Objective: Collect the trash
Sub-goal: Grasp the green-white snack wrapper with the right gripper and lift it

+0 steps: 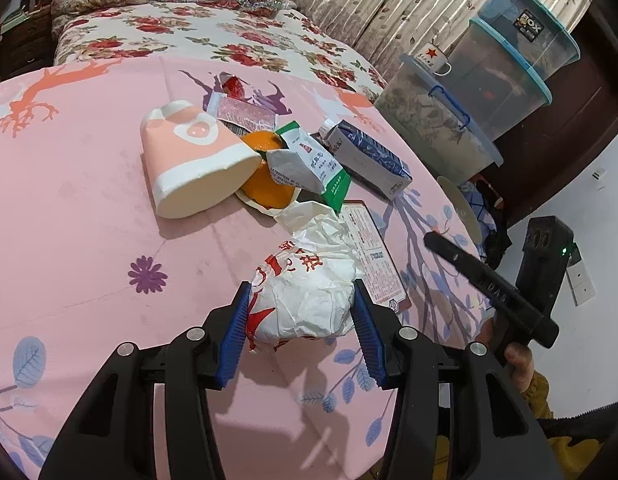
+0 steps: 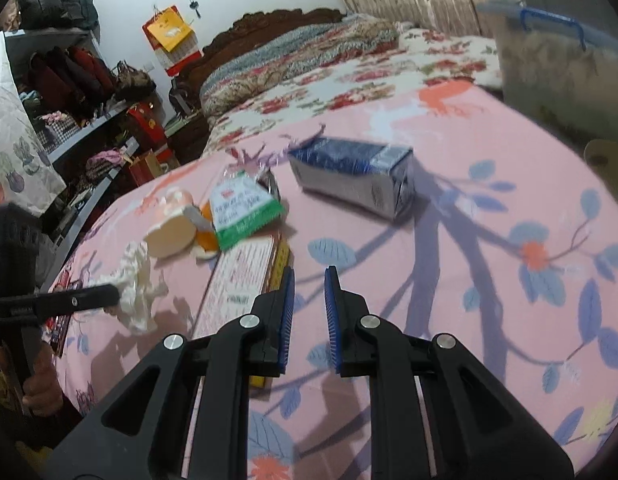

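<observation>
My left gripper point(image 1: 301, 320) pinches a crumpled white wrapper point(image 1: 309, 296) between its blue pads, over the pink tablecloth point(image 1: 89, 220). My right gripper point(image 2: 309, 312) is nearly pressed together with nothing between the pads. Beyond the wrapper lie a flat printed box point(image 1: 373, 256), a green-white packet point(image 1: 313, 164), orange peel point(image 1: 265, 188), a pink paper cup point(image 1: 193, 160) on its side, and a blue carton point(image 1: 369, 156).

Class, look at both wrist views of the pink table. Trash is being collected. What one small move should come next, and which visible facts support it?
Probably lift the crumpled white wrapper clear of the pink tablecloth. The left hand-held gripper has its blue pads pressed on both sides of the wrapper. The right hand-held gripper is shut and holds nothing. No bin is in view.
</observation>
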`<act>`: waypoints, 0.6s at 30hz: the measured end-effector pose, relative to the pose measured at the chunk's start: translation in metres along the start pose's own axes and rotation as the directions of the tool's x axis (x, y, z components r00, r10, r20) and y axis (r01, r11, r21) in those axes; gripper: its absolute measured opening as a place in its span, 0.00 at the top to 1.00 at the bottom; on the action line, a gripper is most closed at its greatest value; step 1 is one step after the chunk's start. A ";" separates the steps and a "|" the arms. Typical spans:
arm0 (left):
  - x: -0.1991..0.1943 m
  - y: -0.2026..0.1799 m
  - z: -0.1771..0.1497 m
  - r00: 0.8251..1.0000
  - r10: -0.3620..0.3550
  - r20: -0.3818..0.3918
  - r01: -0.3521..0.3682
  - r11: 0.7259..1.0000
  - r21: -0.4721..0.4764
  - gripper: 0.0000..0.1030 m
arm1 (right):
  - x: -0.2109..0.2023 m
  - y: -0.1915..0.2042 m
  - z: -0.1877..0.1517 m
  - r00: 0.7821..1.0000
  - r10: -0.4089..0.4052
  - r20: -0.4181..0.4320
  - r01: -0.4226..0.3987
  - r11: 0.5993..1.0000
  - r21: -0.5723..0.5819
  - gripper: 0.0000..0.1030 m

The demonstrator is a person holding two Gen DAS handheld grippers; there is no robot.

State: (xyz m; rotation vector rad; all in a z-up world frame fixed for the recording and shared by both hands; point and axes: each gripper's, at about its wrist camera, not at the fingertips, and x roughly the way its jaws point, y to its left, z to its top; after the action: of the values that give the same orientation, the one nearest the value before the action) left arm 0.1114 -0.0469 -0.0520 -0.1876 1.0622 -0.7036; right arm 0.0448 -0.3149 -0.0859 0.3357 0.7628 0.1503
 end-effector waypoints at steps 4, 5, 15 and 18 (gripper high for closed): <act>0.001 -0.002 -0.001 1.000 0.005 -0.003 -0.005 1.000 0.006 0.55 | 0.010 -0.004 -0.007 0.999 0.002 -0.037 -0.001 1.000 0.012 0.80; 0.001 -0.002 -0.001 1.000 0.006 -0.003 -0.006 1.000 0.007 0.55 | 0.013 -0.007 -0.008 0.999 0.017 -0.051 -0.015 1.000 0.027 0.79; 0.000 0.004 -0.002 1.000 -0.002 -0.006 0.002 1.000 -0.012 0.55 | 0.032 0.048 0.027 1.000 -0.014 0.005 0.015 0.982 -0.189 0.17; -0.003 0.008 -0.002 1.000 -0.001 -0.003 0.001 1.000 -0.020 0.55 | 0.061 0.087 0.033 0.998 -0.048 -0.046 0.027 0.926 -0.377 0.17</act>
State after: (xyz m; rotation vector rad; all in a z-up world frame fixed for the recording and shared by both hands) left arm 0.1124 -0.0385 -0.0550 -0.2045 1.0724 -0.6949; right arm 0.1109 -0.2256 -0.0727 -0.0488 0.7759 0.2665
